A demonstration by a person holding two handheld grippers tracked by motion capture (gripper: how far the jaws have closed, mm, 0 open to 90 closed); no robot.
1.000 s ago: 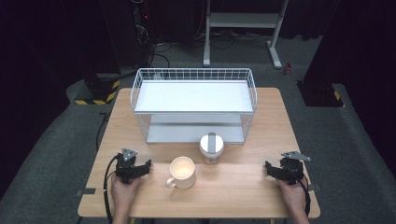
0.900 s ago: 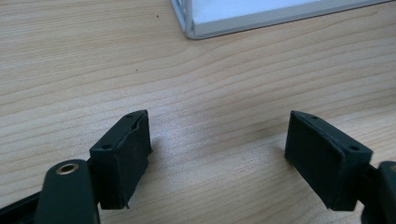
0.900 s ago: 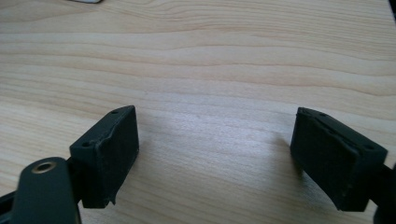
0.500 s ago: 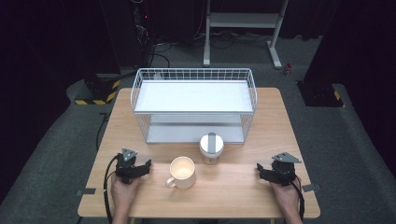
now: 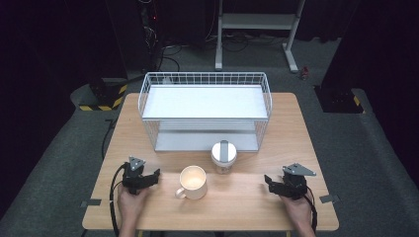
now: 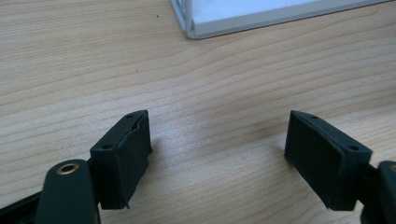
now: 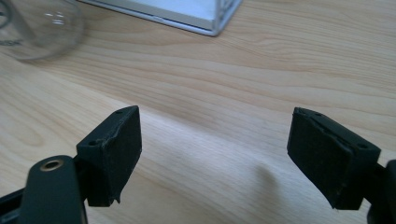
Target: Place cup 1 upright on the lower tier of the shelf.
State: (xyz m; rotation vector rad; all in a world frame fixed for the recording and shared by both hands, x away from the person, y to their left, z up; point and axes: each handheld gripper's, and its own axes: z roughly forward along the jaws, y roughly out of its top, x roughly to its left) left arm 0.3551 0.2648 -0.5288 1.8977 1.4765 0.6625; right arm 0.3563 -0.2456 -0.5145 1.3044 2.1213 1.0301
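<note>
Mug (image 5: 193, 182) and lidded glass jar (image 5: 224, 157) sit mid-tabletop (image 5: 247, 197), just in front of the white wire basket (image 5: 205, 109), and both grippers flank them. The left hand-held gripper (image 5: 153, 174) rests near the mug's left, jaws spread with only bare wood between them. The right hand-held gripper (image 5: 267, 179) sits well to the right of the jar, also spread and empty, though its jaws have just been closing a little with nothing between them.

The step looks like an approach. To do it well, the right one probably wants its jaws reopened wide before reaching the jar, coming in level and low so the pads meet the glass body rather than the lid.

The right gripper view catches the jar's clear base (image 7: 39, 28) at its upper left, with a basket corner (image 7: 219, 21) beyond. The left gripper view gives wood grain and a basket corner (image 6: 191, 28). The high view alone lays out where everything stands.
</note>
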